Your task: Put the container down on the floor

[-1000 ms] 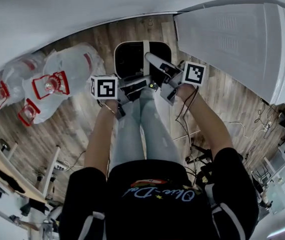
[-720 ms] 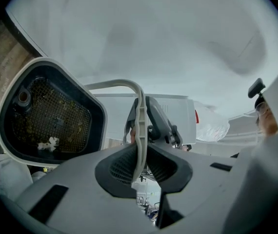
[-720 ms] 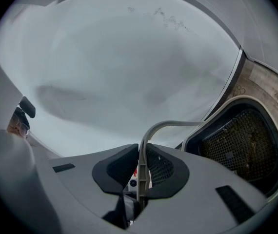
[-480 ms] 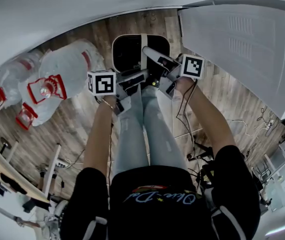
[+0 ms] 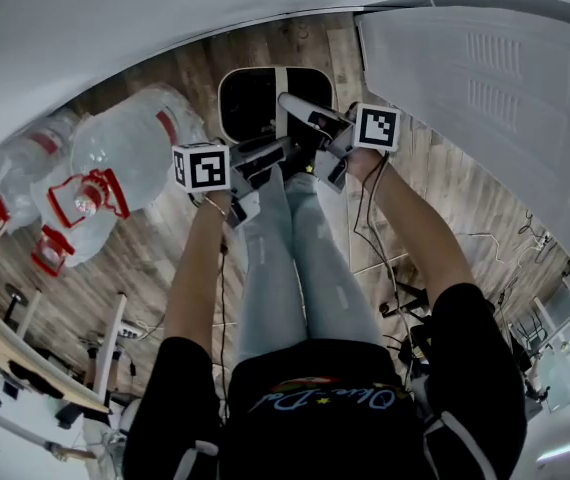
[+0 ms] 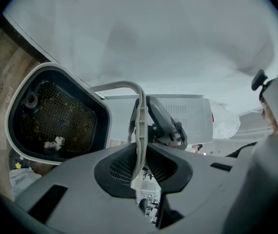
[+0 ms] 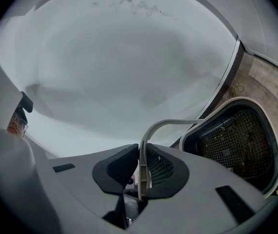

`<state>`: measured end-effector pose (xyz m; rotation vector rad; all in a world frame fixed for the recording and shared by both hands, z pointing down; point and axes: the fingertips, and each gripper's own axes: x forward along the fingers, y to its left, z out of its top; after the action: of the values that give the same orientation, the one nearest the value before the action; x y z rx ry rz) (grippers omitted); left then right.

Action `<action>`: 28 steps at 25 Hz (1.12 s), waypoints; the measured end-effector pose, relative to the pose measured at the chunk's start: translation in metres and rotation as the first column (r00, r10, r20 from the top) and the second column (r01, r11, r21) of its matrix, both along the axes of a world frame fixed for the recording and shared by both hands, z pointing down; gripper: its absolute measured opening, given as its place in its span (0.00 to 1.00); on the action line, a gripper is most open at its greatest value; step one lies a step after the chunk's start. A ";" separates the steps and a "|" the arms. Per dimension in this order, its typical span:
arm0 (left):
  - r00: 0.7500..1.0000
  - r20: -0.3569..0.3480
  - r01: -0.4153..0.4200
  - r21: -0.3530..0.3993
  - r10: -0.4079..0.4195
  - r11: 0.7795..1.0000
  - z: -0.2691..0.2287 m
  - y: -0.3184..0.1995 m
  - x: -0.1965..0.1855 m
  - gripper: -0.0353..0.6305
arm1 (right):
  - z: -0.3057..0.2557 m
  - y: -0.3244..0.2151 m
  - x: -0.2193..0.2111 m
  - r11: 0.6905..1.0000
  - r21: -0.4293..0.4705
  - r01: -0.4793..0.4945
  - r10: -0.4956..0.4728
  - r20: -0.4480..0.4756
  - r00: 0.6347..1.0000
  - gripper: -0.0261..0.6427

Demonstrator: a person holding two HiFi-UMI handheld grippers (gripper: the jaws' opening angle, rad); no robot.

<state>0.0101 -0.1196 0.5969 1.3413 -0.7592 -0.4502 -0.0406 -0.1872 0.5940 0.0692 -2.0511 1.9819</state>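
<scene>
container is held up by its pale handle over the wood floor, ahead of the person's legs; contact with the floor cannot be told. left gripper is clamped on the handle. right gripper is clamped on the same handle. dark mesh is seen inside. water bottles are noted at its left.

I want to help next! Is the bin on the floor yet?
Done: the black container with a white rim is gripped by its curved grey handle. In hand: left gripper and right gripper both clamp that handle. Left: settle it on the wooden floor, then let go.
</scene>
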 end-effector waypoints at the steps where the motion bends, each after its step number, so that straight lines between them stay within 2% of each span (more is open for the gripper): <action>1: 1.000 0.001 0.002 -0.001 -0.002 1.000 0.002 -0.002 0.000 0.13 | 0.004 0.000 -0.001 1.000 0.003 -0.001 0.001 0.000 1.000 0.11; 5: 1.000 -0.005 0.018 -0.018 -0.018 1.000 0.015 -0.003 -0.001 0.13 | 0.022 0.001 0.001 1.000 -0.006 -0.020 0.020 -0.018 1.000 0.11; 15: 0.997 0.013 0.077 -0.053 -0.076 0.996 0.056 -0.005 0.001 0.13 | 0.056 0.002 -0.006 0.999 0.029 0.041 -0.041 -0.013 0.999 0.11; 22: 0.996 0.047 0.081 -0.049 -0.079 0.995 0.087 -0.005 0.009 0.14 | 0.086 0.005 0.004 0.997 0.047 0.059 -0.056 -0.070 0.996 0.11; 28: 0.994 0.032 0.107 -0.078 -0.105 0.991 0.113 -0.002 0.020 0.17 | 0.107 0.009 0.014 0.995 0.074 0.071 -0.063 -0.111 0.992 0.11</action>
<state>0.0301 -0.1212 0.7099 1.2391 -0.8664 -0.4811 -0.0266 -0.1786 0.7012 0.1199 -2.0337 1.8176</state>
